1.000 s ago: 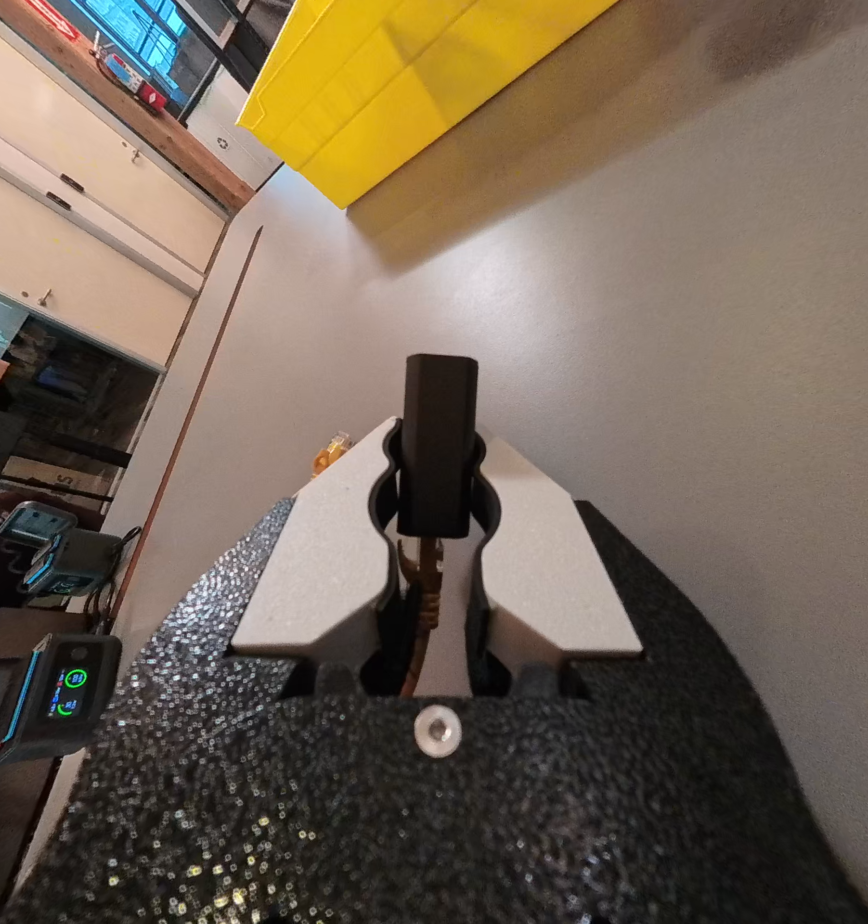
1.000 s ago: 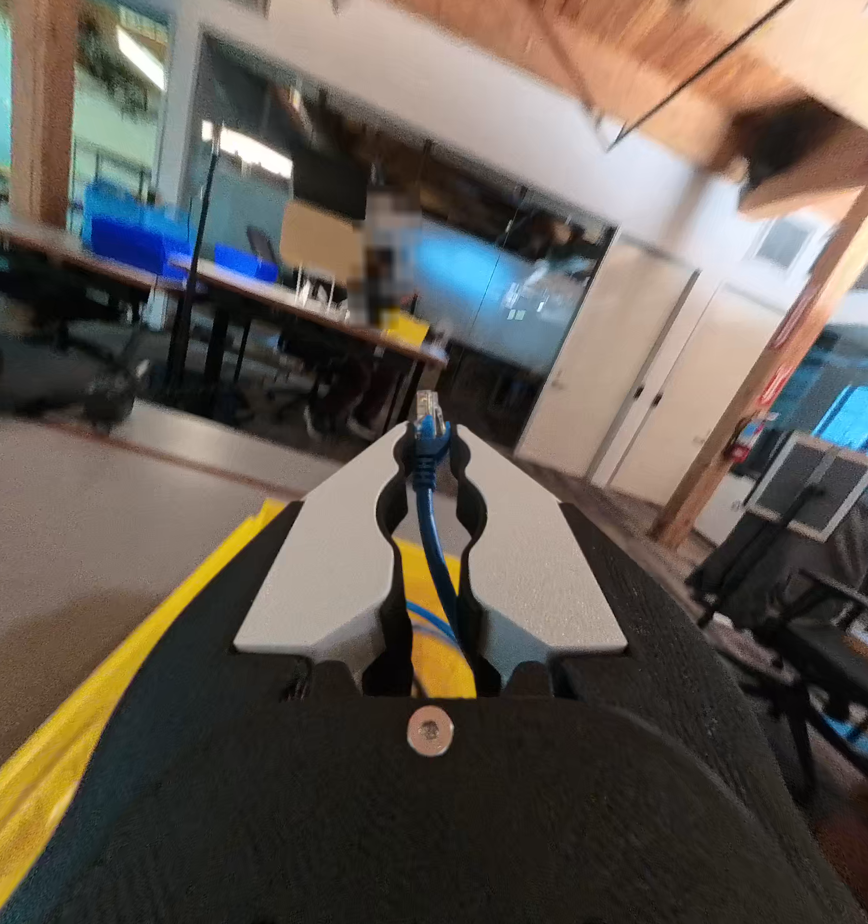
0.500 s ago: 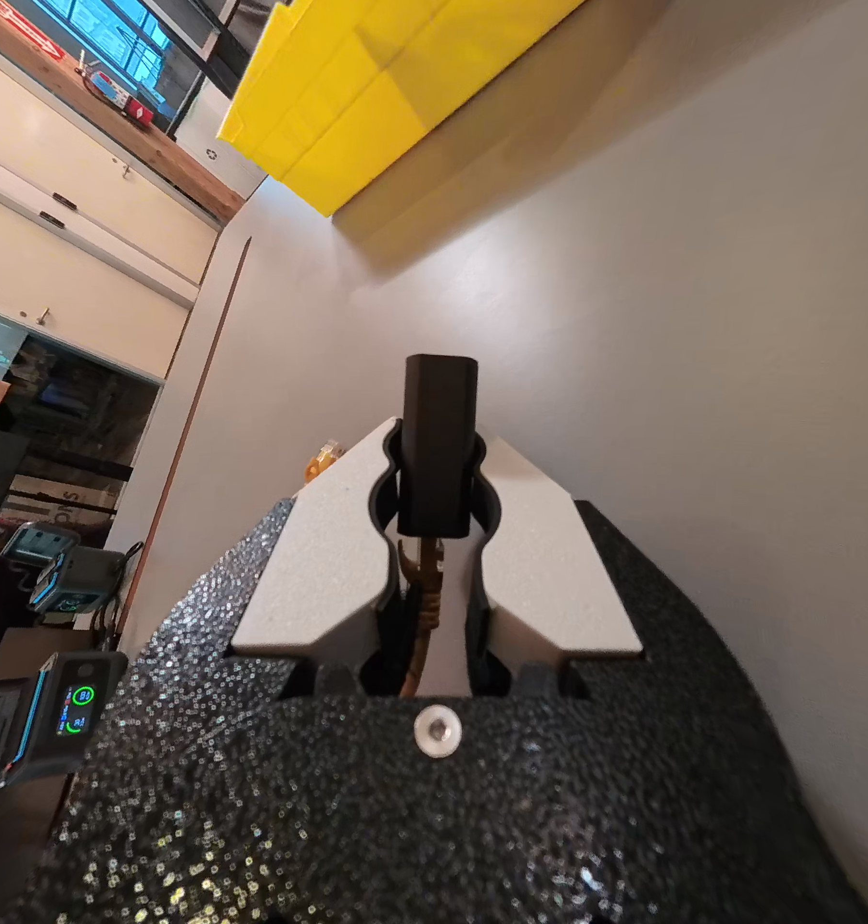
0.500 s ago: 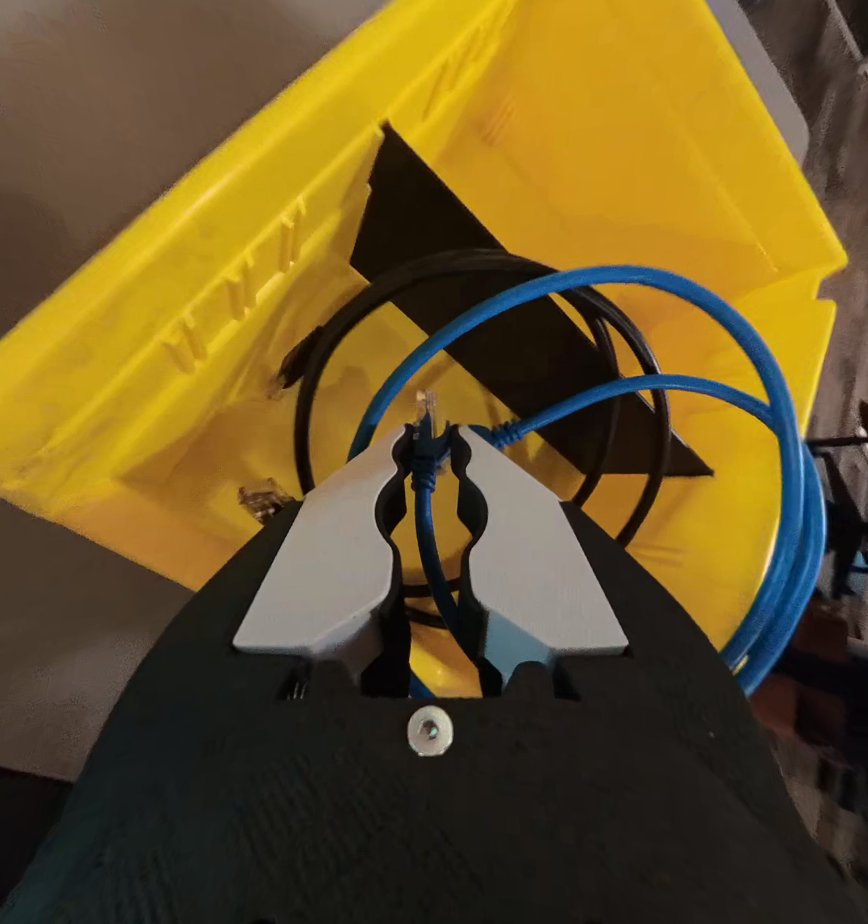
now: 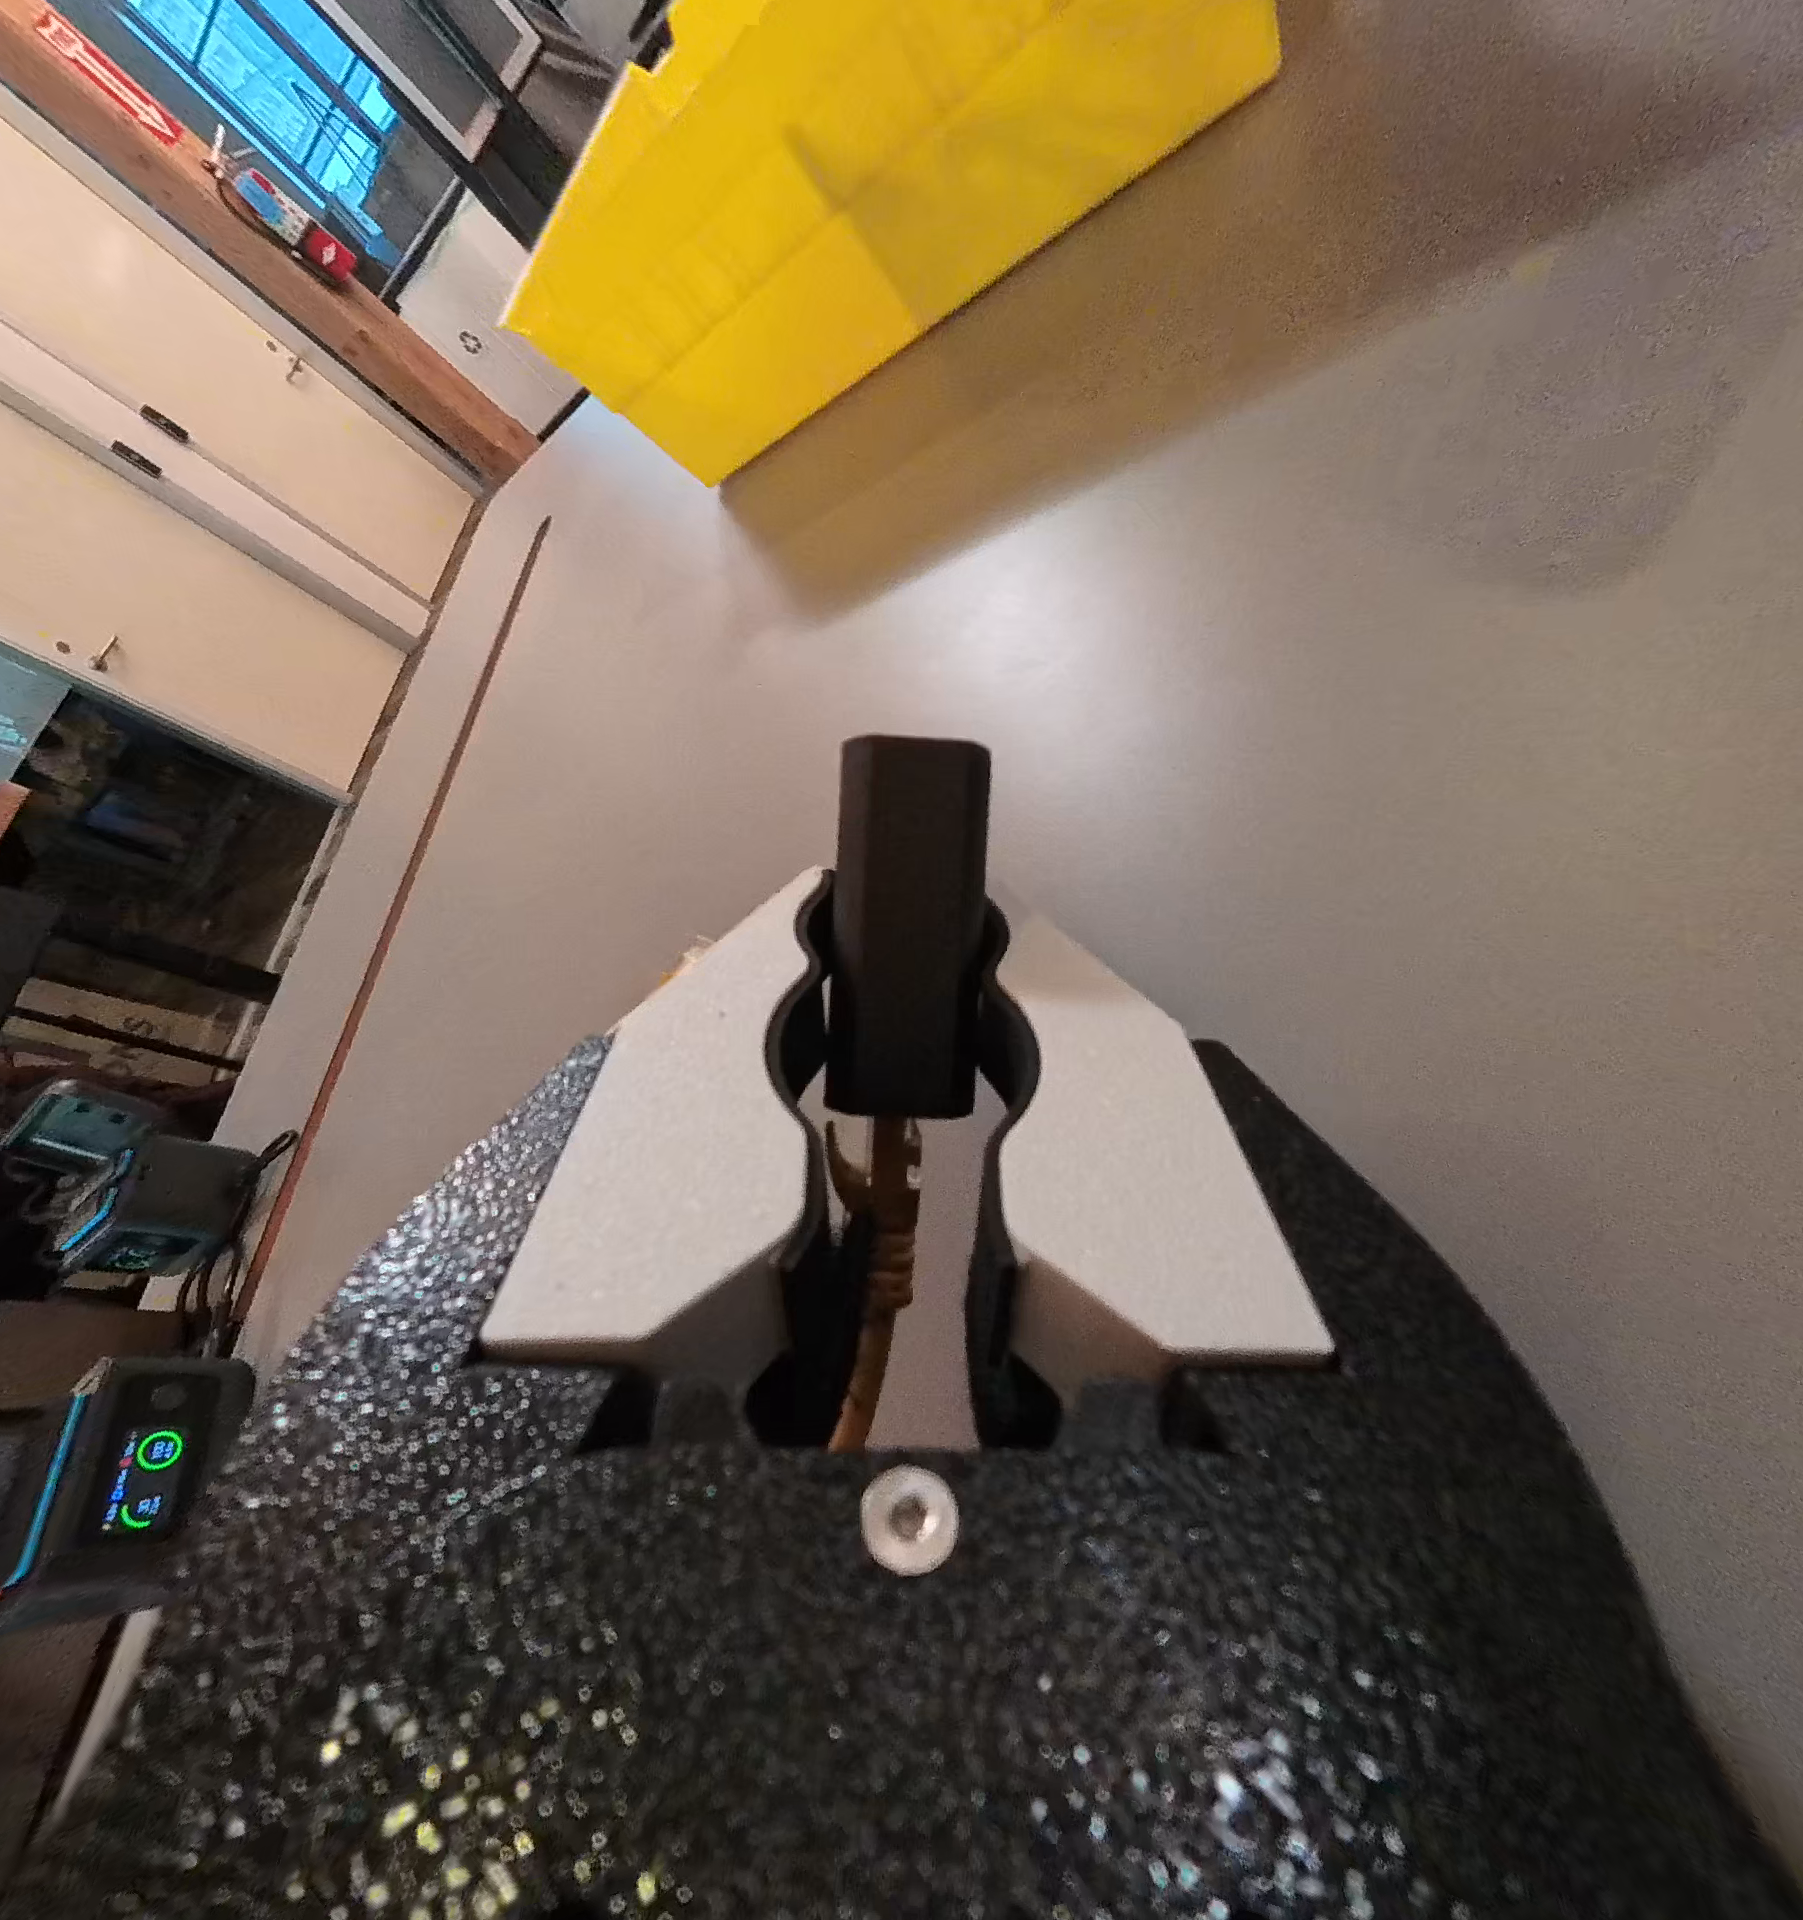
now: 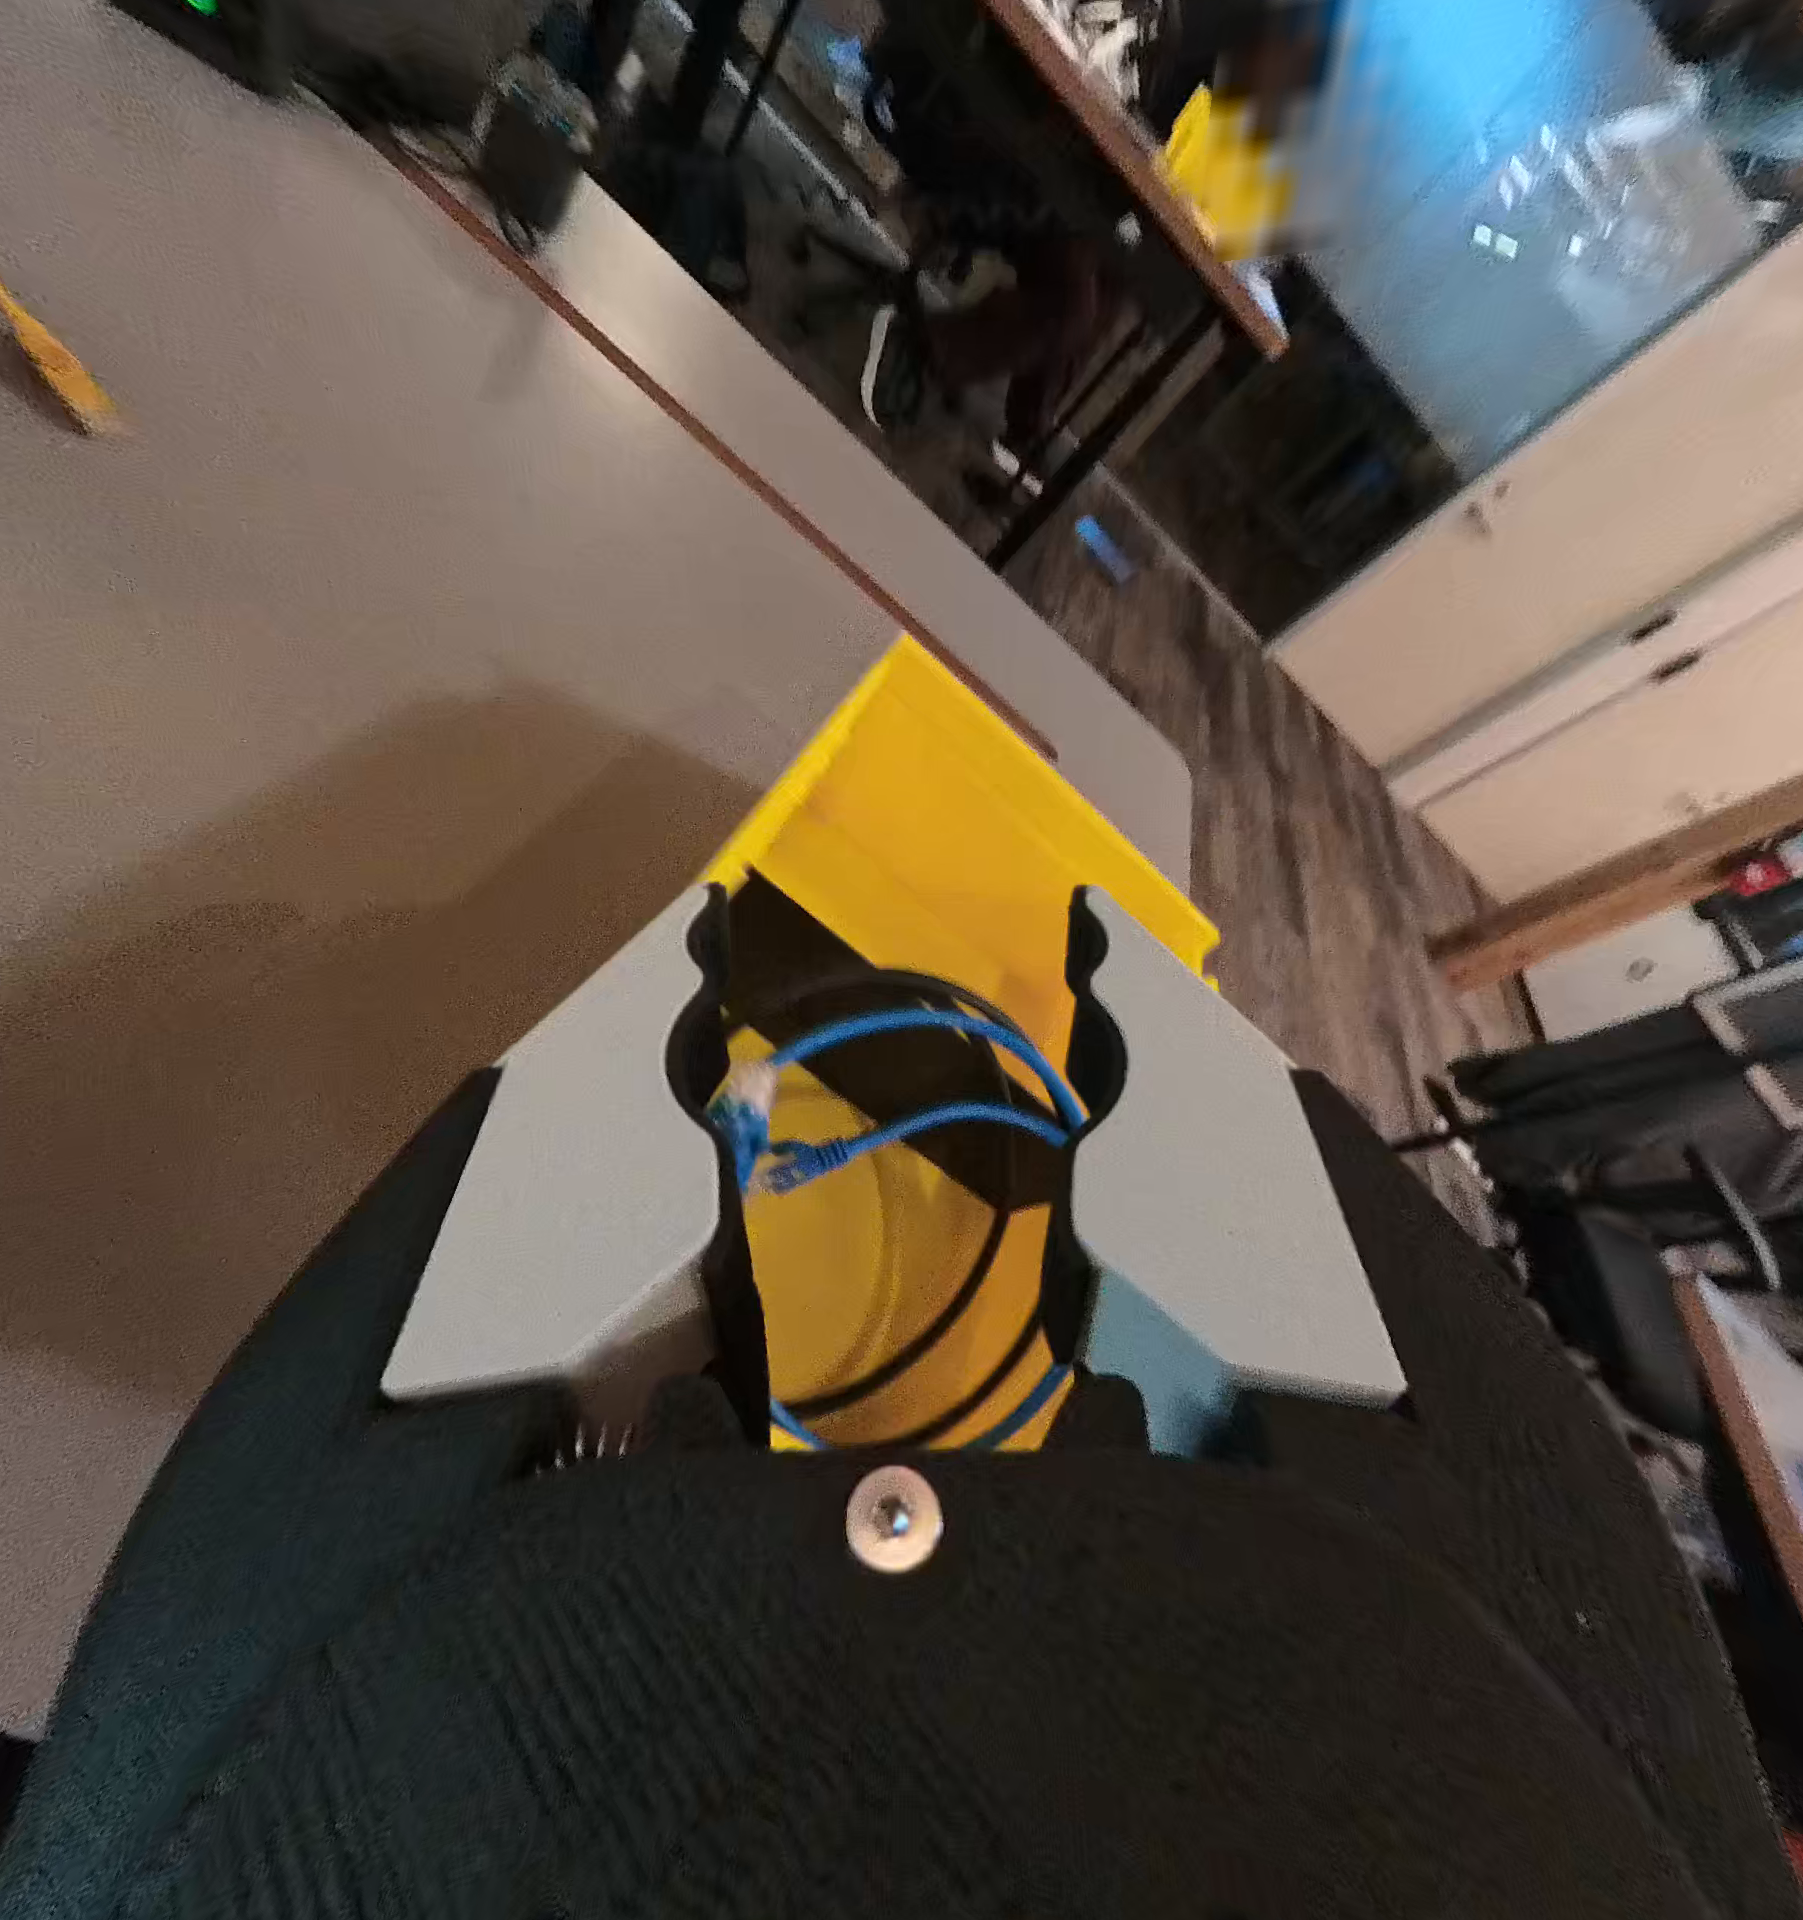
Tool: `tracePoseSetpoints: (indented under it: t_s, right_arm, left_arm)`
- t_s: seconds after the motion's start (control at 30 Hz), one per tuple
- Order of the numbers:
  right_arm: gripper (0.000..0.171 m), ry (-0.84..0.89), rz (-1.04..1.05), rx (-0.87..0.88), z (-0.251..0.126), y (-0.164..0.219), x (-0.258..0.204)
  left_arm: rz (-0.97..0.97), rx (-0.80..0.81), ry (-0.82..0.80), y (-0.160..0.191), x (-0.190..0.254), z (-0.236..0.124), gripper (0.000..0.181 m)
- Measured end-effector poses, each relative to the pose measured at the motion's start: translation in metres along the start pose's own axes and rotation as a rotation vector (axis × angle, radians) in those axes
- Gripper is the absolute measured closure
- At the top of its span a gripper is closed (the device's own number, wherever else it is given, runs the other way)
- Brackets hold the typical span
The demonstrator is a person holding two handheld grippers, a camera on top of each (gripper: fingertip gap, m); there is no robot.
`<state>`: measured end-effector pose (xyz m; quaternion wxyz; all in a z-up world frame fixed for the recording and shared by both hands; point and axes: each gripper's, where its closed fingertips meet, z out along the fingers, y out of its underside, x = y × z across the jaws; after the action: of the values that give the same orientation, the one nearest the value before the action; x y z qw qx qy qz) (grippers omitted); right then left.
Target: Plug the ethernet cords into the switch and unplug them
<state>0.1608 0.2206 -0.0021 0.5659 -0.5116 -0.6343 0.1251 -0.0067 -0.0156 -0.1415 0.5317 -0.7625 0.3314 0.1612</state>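
Gripping, left gripper: fingers clenched on a black block-shaped switch, held upright between the grey pads, top end standing clear above the fingertips.
Cord at switch: orange-brown ethernet cord entering the underside of the switch, running down between the fingers toward the gripper body.
Left surroundings: grey table beneath; yellow bin well apart, at the far end of the table.
Off-table, left view: small dark device with a lit screen at the lower left edge, beyond the table rim.
Right gripper: fingers spread wide, released, nothing between them.
Blue ethernet cord: coiled inside the yellow bin, seen through the gap of the spread fingers; both plug ends lying near the left finger, contact with it not determinable.
Black cord: looped in the same bin, under and around the blue coil, against a black divider.
Orange cord end: lying on the table at the upper left, well apart from the bin.
Image quality, right view: blurred, fine detail of the plugs not legible.
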Motion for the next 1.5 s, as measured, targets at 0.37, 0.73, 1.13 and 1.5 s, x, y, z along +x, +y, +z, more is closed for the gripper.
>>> tracePoseSetpoints:
  t_s: [0.37, 0.73, 1.13, 1.5]
  right_arm:
    - [0.108, -0.809, 0.085, 0.494, 0.012, -0.111, -0.22]
    - [0.137, -1.139, 0.402, 0.666, -0.006, -0.145, -0.268]
    - [0.151, -0.678, -0.052, 0.431, 0.04, -0.119, -0.245]
    - [0.151, -0.436, -0.669, 0.155, 0.068, -0.074, -0.253]
  left_arm:
    - [-0.421, 0.684, 0.373, -0.117, 0.011, -0.044, 0.159]
    - [-0.63, 0.993, 0.407, -0.137, -0.013, -0.072, 0.159]
    - [-0.502, 0.406, 0.144, -0.081, -0.015, -0.014, 0.125]
    - [0.301, -0.164, -0.256, -0.033, -0.006, 0.023, 0.154]
